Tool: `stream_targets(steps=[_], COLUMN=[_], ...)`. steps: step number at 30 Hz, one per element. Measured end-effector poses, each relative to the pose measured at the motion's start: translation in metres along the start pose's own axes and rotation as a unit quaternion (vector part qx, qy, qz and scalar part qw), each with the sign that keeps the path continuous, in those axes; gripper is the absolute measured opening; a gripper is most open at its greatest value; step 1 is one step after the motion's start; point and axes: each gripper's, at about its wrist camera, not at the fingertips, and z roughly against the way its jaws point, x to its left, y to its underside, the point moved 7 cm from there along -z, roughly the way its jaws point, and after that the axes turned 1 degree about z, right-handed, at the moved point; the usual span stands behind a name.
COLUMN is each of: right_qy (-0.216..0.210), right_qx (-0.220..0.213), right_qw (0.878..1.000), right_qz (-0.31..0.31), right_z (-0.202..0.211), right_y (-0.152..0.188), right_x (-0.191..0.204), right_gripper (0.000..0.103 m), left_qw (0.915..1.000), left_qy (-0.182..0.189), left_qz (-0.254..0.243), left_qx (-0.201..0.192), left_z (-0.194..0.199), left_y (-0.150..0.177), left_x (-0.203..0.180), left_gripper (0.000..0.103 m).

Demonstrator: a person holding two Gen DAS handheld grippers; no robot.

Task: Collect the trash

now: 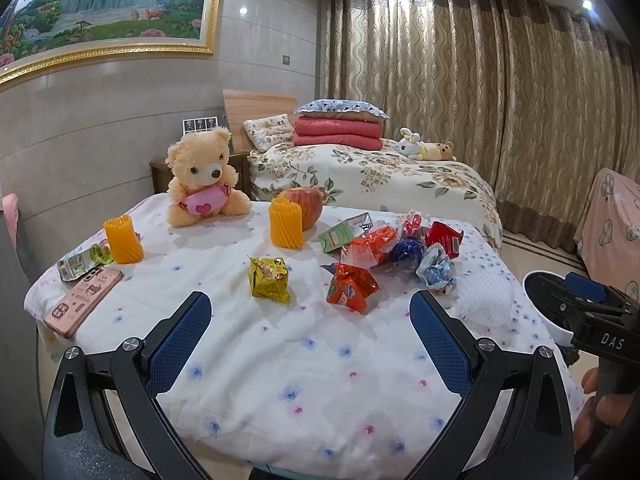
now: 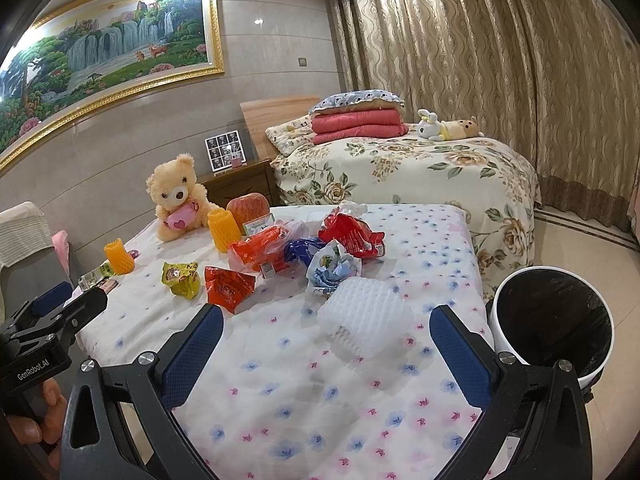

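**White foam net lies just ahead of the right tongs, bin at the worktop's right edge**

The right tongs (image 2: 326,344) hang released and empty over the near edge of the worktop (image 2: 280,408). The white foam net (image 2: 364,320) lies just ahead, between their fingers' line, its long axis slanting toward the far right. The bin (image 2: 554,320) stands beside the right edge, near those tongs, so the right hand looks better placed.

The left tongs (image 1: 310,336) are likewise released and empty; the yellow wrapper (image 1: 270,278) and orange wrapper (image 1: 352,286) lie ahead of them. Nothing blocks the net; the wrapper pile (image 2: 320,248) sits just beyond it. The teddy bear (image 2: 178,196) and apple (image 2: 248,206) occupy the far side.
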Motion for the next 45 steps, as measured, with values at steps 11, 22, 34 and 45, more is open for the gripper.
stream_targets(steps=[11,22,34,45], right_qy=[-0.011,-0.025,-0.074,-0.107], right_qx=[0.017,0.071,0.108,0.135], right_qw=[1.000,0.997,0.991,0.985], right_qz=[-0.008,-0.028,-0.001,0.001], right_z=[-0.013,-0.057,-0.099,-0.131], right_y=[0.004,0.015,0.016,0.016], right_x=[0.002,0.008,0.058,0.083], right_gripper=[0.103,0.103,0.089,0.079], left_qw=[0.9995,0.9960,0.9917,0.9837], left_qy=[0.003,-0.023,-0.017,0.049], left_qz=[0.012,0.026,0.030,0.032], left_qx=[0.028,0.082,0.124,0.170], left_z=[-0.018,-0.064,-0.126,-0.177], left_y=[0.009,0.027,0.021,0.016], left_x=[0.012,0.050,0.077,0.072], left_gripper=[0.102,0.102,0.099,0.024])
